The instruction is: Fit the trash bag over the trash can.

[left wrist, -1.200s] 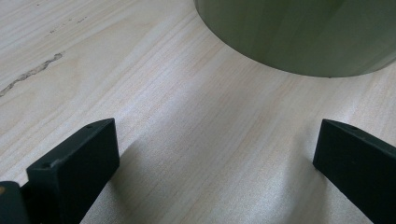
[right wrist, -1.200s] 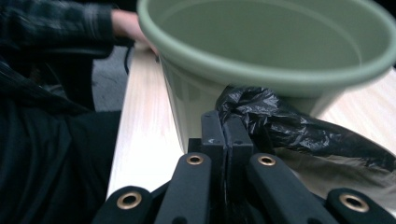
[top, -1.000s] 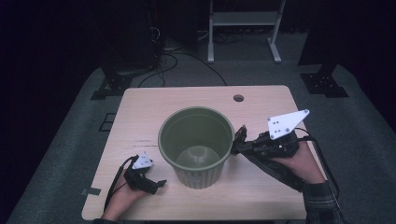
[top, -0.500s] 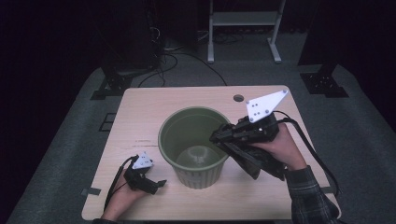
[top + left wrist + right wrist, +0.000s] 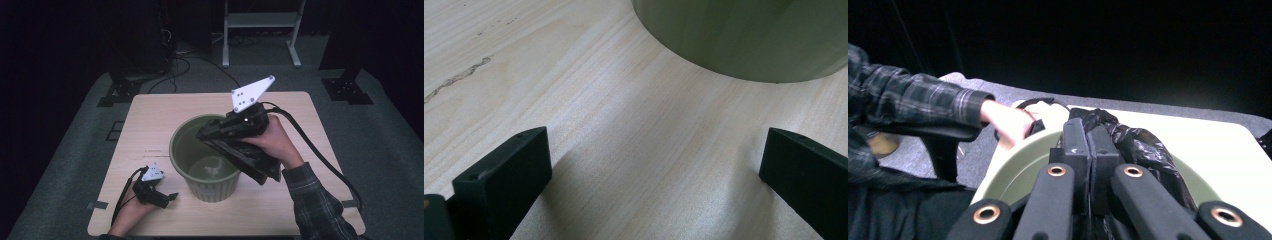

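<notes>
One pale wood table (image 5: 150, 120), grey carpet (image 5: 75, 150), dark room

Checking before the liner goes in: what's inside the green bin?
The green bin shows a pale glare on its bare bottom; the black bag in the right gripper covers the right side.

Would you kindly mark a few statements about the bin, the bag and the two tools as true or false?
1. The right tool is shut on a black plastic bag. True.
2. The green bin lies tipped on its side. False: it stands upright on the table.
3. The left tool is open, with nothing between its jaws. True.
4. The bag lies flat on the table. False: it hangs from the right tool over the bin's rim.
</notes>
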`<state>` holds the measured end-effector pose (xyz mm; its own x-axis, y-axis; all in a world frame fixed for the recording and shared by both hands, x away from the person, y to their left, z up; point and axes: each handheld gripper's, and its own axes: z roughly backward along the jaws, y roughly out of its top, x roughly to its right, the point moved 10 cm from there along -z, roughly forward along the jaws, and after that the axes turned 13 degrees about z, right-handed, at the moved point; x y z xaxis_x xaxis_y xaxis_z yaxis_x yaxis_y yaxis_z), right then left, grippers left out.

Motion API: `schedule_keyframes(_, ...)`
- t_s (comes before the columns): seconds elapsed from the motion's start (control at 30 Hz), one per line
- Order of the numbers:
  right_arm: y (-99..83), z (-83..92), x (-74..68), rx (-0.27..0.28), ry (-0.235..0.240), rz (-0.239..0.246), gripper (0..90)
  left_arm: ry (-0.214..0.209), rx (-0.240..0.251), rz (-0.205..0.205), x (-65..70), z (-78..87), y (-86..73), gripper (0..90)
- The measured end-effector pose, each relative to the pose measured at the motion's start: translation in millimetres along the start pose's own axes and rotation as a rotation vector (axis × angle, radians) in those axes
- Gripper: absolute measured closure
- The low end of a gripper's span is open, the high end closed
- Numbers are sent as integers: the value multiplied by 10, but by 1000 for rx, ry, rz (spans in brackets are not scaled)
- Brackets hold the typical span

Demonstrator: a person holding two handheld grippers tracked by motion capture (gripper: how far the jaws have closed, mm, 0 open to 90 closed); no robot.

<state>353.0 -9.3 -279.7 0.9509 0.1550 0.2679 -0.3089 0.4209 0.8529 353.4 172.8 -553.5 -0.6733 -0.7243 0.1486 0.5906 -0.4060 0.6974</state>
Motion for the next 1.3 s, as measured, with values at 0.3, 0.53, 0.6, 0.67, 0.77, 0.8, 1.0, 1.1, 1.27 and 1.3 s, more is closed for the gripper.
schedule_keyframes(0.3, 304, -317, 188, 25, 36, -1, 892, 1, 1, 0, 0, -1, 0, 0)
schedule_keyframes(0.53, 501, -561, 276, 41, 41, 11, 892, 0, 0, 0, 0, 0, -1, 0)
schedule_keyframes(0.6, 551, -629, 285, 48, 51, 15, 891, 0, -1, 0, 0, 0, -1, 0)
schedule_keyframes(0.67, 577, -670, 285, 45, 53, 19, 892, 0, -1, 0, 0, 0, -1, 0)
schedule_keyframes(0.77, 603, -716, 289, 53, 62, 17, 891, -2, -1, -3, 3, 1, -1, 0)
schedule_keyframes(0.8, 592, -725, 290, 42, 55, 23, 891, -3, -2, -4, 5, 2, -3, 0)
schedule_keyframes(1.0, 637, -667, 319, 87, 47, 12, 891, -3, -2, -5, 6, 2, -3, 0)
schedule_keyframes(1.1, 704, -658, 356, 99, 39, 8, 891, -3, -2, -5, 6, 2, -3, 0)
schedule_keyframes(1.27, 674, -681, 353, 70, 33, 18, 891, -4, -2, -5, 8, 2, -4, 0)
schedule_keyframes(1.3, 635, -687, 355, 69, 33, 9, 890, -4, -2, -5, 8, 3, -4, 0)
